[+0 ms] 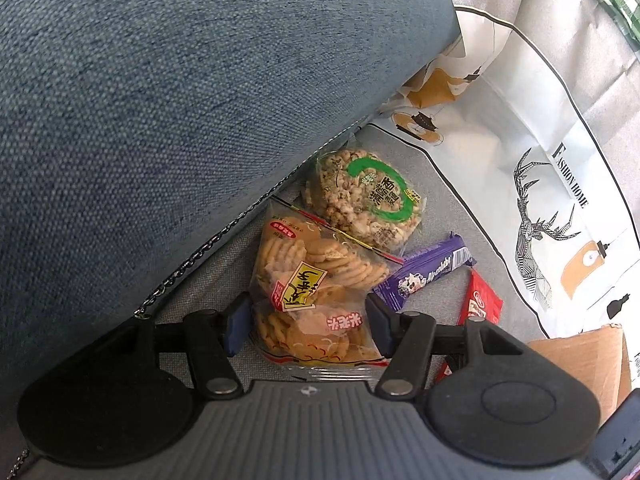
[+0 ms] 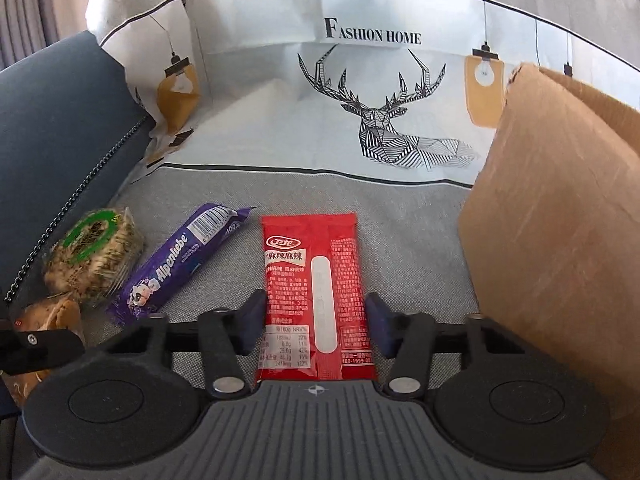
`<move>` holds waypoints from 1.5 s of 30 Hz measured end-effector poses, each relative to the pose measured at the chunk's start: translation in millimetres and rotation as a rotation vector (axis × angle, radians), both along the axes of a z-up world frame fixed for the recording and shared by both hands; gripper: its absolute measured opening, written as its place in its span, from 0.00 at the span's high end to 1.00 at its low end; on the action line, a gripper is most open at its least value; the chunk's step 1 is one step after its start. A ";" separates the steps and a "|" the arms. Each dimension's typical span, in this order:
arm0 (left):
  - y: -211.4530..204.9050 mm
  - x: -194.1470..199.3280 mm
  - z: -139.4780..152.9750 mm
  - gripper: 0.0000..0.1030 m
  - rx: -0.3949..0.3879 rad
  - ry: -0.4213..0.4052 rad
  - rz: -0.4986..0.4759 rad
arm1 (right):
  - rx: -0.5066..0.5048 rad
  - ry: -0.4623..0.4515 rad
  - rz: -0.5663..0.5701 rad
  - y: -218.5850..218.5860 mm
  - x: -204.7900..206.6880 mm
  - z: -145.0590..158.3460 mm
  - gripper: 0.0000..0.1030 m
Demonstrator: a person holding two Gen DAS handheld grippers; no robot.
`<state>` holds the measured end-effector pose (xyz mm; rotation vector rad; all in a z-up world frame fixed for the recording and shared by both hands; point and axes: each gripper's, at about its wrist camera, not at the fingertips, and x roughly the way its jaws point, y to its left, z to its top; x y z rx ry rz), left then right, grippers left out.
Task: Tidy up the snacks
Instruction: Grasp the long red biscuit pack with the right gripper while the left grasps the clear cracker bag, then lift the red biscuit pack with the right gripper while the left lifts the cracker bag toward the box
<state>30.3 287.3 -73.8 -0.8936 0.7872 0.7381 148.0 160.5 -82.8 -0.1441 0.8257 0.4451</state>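
Observation:
My left gripper [image 1: 308, 320] is open, its jaws on either side of a clear bag of round crackers [image 1: 312, 280] lying on the grey sofa seat. Beyond it lie a green-labelled puffed-grain cake [image 1: 364, 198], a purple Alpenliebe stick [image 1: 424, 272] and a red spicy-snack packet [image 1: 480, 300]. My right gripper [image 2: 316, 320] is open, its jaws straddling the lower half of the red packet [image 2: 316, 280], which lies flat. In the right wrist view the purple stick [image 2: 180, 260] and the grain cake [image 2: 94, 256] lie to the left, with the cracker bag [image 2: 52, 316] partly hidden.
A blue cushion [image 1: 180, 100] with a metal chain [image 1: 192, 256] along its edge borders the snacks on the left. A brown cardboard box [image 2: 552, 220] stands at the right. A white deer-print cloth [image 2: 340, 100] covers the sofa back.

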 end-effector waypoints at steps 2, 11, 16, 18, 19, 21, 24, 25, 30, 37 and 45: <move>0.0 -0.5 0.0 0.37 -0.002 -0.001 0.001 | 0.008 0.004 0.005 -1.1 1.0 1.5 0.54; 0.1 -2.7 1.1 0.37 -0.019 0.004 0.003 | 0.050 -0.013 0.048 -9.6 -17.5 19.0 0.58; -0.5 -9.7 2.5 0.38 -0.048 0.011 -0.006 | 0.053 -0.037 0.070 -24.8 -36.1 37.5 0.58; -1.2 -13.7 4.4 0.38 -0.065 0.017 -0.013 | 0.057 -0.047 0.074 -33.0 -46.5 45.1 0.58; -2.2 -16.0 6.1 0.38 -0.071 0.018 -0.015 | 0.057 -0.055 0.079 -36.3 -52.0 48.9 0.58; -6.1 -19.9 11.0 0.38 -0.077 0.018 -0.034 | 0.062 -0.075 0.091 -43.2 -63.8 57.0 0.58; -14.9 -25.7 22.3 0.38 -0.068 0.008 -0.072 | 0.070 -0.115 0.116 -53.0 -81.2 69.9 0.58; -18.9 -27.5 26.9 0.38 -0.058 0.002 -0.087 | 0.074 -0.129 0.122 -57.1 -86.9 74.7 0.58; -35.6 -36.2 48.6 0.38 -0.022 -0.034 -0.146 | 0.113 -0.202 0.129 -87.2 -112.7 102.0 0.58; -73.6 -44.6 65.4 0.38 -0.017 -0.091 -0.209 | 0.198 -0.336 0.149 -150.0 -135.4 162.9 0.58; -115.8 -32.9 73.6 0.38 0.045 -0.117 -0.310 | 0.189 -0.464 0.123 -249.6 -130.2 201.6 0.58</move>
